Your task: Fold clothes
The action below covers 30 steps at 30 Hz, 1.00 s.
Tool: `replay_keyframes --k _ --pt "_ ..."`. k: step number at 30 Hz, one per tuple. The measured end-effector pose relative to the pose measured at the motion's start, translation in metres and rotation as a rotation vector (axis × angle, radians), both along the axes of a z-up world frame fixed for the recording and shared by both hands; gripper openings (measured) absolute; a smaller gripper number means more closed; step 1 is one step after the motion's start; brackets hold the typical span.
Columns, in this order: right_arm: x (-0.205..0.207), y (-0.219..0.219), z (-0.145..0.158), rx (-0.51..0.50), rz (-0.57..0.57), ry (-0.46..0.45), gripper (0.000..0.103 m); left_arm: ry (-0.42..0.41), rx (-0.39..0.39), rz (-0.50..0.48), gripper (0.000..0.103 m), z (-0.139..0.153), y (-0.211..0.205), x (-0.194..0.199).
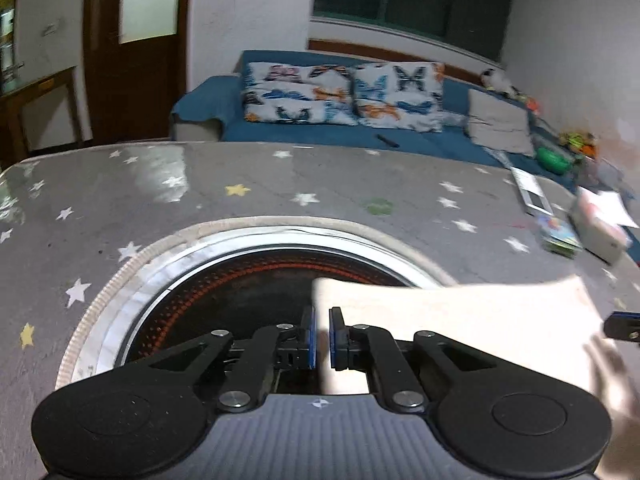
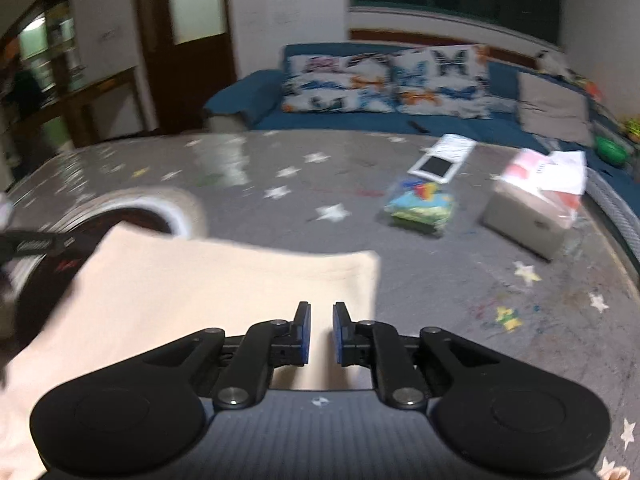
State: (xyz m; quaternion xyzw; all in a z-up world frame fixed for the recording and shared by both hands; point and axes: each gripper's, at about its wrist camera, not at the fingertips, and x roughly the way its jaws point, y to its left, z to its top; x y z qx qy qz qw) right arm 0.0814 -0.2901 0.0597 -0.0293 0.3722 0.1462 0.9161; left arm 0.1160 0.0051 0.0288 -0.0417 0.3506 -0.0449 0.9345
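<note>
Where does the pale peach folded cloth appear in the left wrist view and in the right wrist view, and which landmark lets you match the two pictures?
Left wrist view: the pale peach folded cloth lies lower right, its left edge running between the jaws.
Right wrist view: it fills the lower left, its right edge reaching between the jaws.
Shared landmark: the round black cooktop with a silver rim, partly under the cloth in both.
</note>
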Motion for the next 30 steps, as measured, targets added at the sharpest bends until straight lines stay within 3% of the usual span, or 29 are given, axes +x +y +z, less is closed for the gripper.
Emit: replay_keyframes --k 7,11,13,15,21,24,27,30 --pt "-0.064 0.023 0.017 0.004 0.222 0.032 0.012 0.032 -0.036 -0.196 0.007 0.007 -0.036 -0.034" --pt "-0.114 0.041 0.021 -0.028 0.387 0.064 0.013 0.051 -0.026 -0.239 0.007 0.002 -0.052 -0.038" --pt "-0.137 0.049 0.021 -0.053 0.465 0.076 0.026 0.06 -0.021 -0.261 0.007 -0.001 -0.06 -0.04" --pt "-0.156 0.058 0.02 -0.087 0.533 0.08 0.031 0.07 -0.016 -0.283 0.007 -0.003 -0.068 -0.042" --pt "-0.183 0.084 0.006 -0.194 0.652 0.024 0.031 0.096 0.004 -0.298 0.008 -0.01 -0.077 -0.042" --pt "-0.182 0.092 -0.004 -0.217 0.658 0.0 0.029 0.1 -0.003 -0.292 0.008 -0.011 -0.075 -0.042" --pt "-0.182 0.094 -0.007 -0.211 0.658 0.0 0.008 0.099 0.003 -0.29 0.01 -0.01 -0.075 -0.043" --pt "-0.186 0.09 -0.001 -0.19 0.671 0.006 0.003 0.097 0.007 -0.289 0.011 -0.01 -0.073 -0.042"
